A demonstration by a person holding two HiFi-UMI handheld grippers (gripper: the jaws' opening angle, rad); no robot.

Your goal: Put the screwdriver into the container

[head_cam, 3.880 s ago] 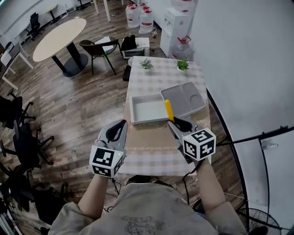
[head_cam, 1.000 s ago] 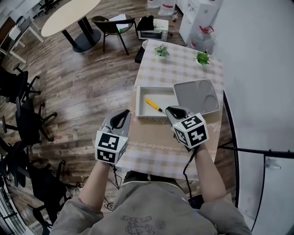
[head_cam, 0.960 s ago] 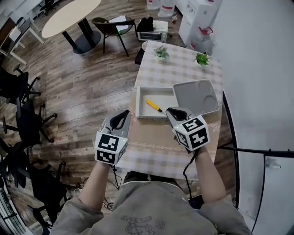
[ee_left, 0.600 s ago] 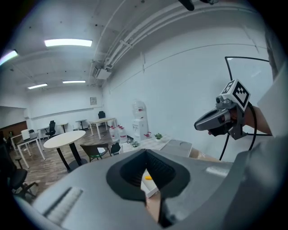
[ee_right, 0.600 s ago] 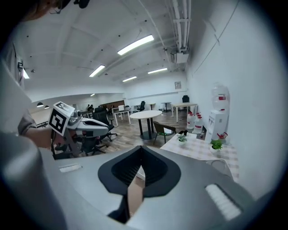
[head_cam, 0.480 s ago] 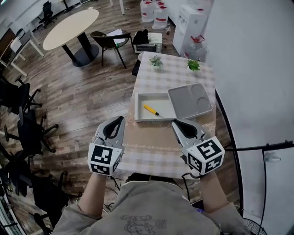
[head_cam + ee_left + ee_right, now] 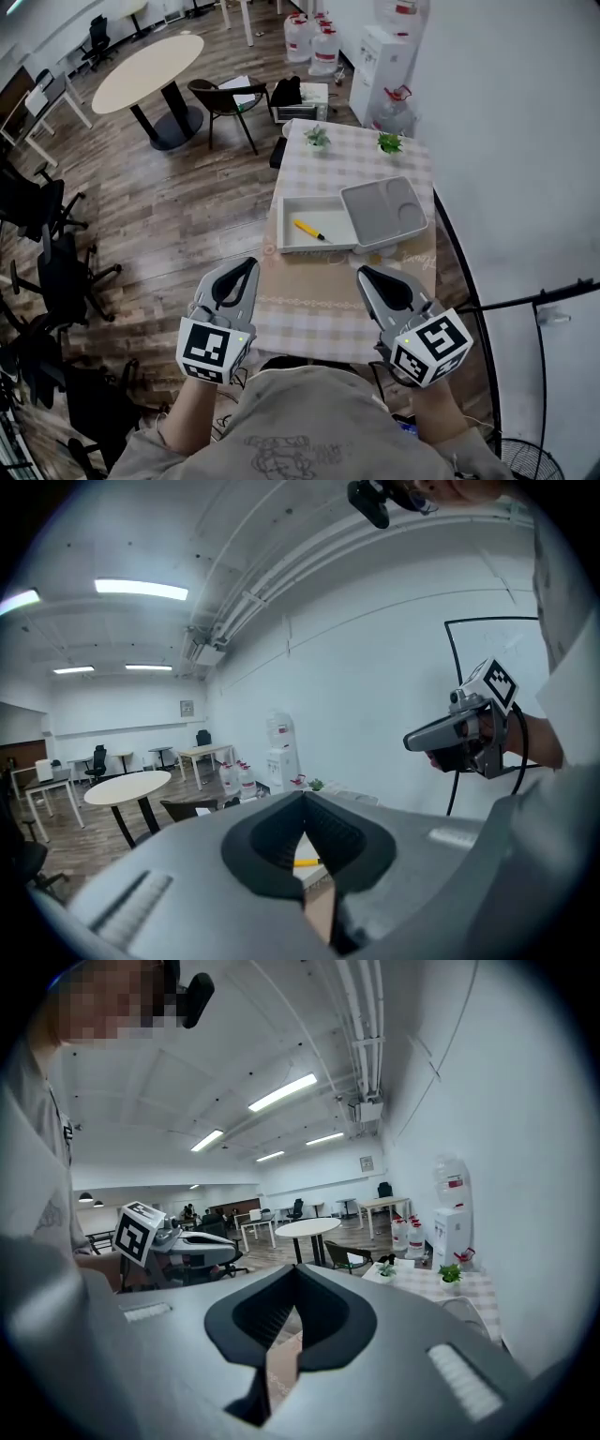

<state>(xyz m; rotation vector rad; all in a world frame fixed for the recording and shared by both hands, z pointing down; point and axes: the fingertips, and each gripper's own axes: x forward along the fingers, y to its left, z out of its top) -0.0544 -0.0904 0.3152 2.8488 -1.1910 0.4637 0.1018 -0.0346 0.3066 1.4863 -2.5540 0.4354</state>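
The yellow screwdriver (image 7: 309, 230) lies slantwise inside the white rectangular container (image 7: 284, 225) on the checked table. Through the left gripper's jaws it shows as a yellow sliver (image 7: 307, 862). My left gripper (image 7: 248, 263) is shut and empty, held off the table's near left edge. My right gripper (image 7: 364, 271) is also shut and empty, over the near right part of the table, well short of the container. In the left gripper view, the right gripper (image 7: 441, 738) hangs in the air.
A grey lid (image 7: 384, 211) rests partly over the container's right end. Two small potted plants (image 7: 317, 139) (image 7: 389, 142) stand at the table's far end. Beyond are a chair (image 7: 220, 98), a round table (image 7: 150, 75) and water bottles (image 7: 323, 47). Office chairs (image 7: 56, 272) stand at the left.
Earlier the right gripper held the screwdriver over the container. The screwdriver now lies inside it. Both grippers have drawn back toward me, away from the container.
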